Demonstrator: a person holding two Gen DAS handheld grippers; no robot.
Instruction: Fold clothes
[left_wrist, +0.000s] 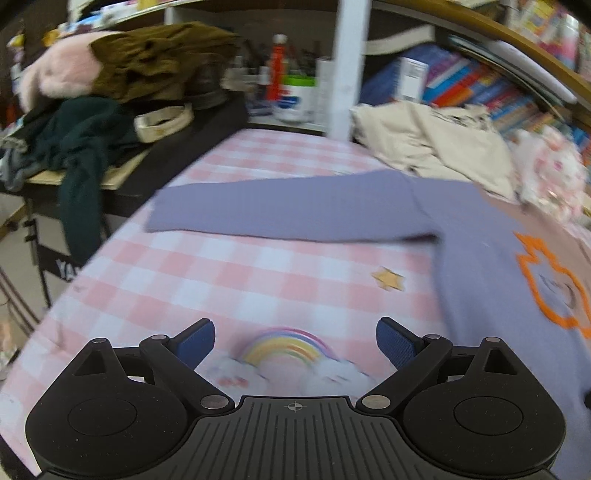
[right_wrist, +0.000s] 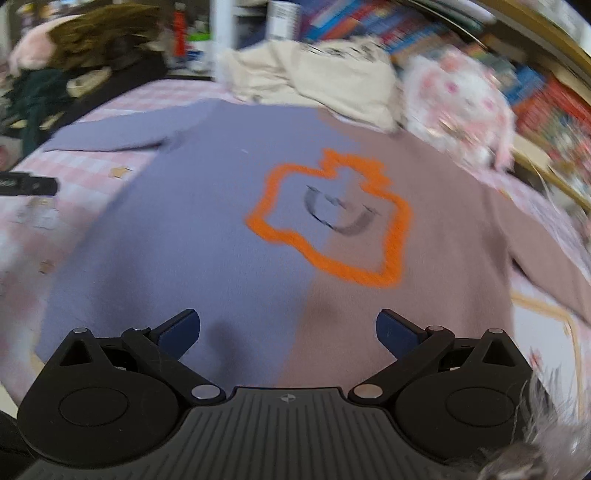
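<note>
Barely started: the sweater (right_wrist: 229, 229) lies spread flat, unfolded.

It lies face up on the checked bedspread (left_wrist: 229, 280), one sleeve (left_wrist: 280, 210) stretched toward the left edge, no fold made yet. Left gripper (left_wrist: 295, 343) hovers over bare cloth, right gripper (right_wrist: 288, 332) over the hem; both jaws spread, holding nothing.
</note>
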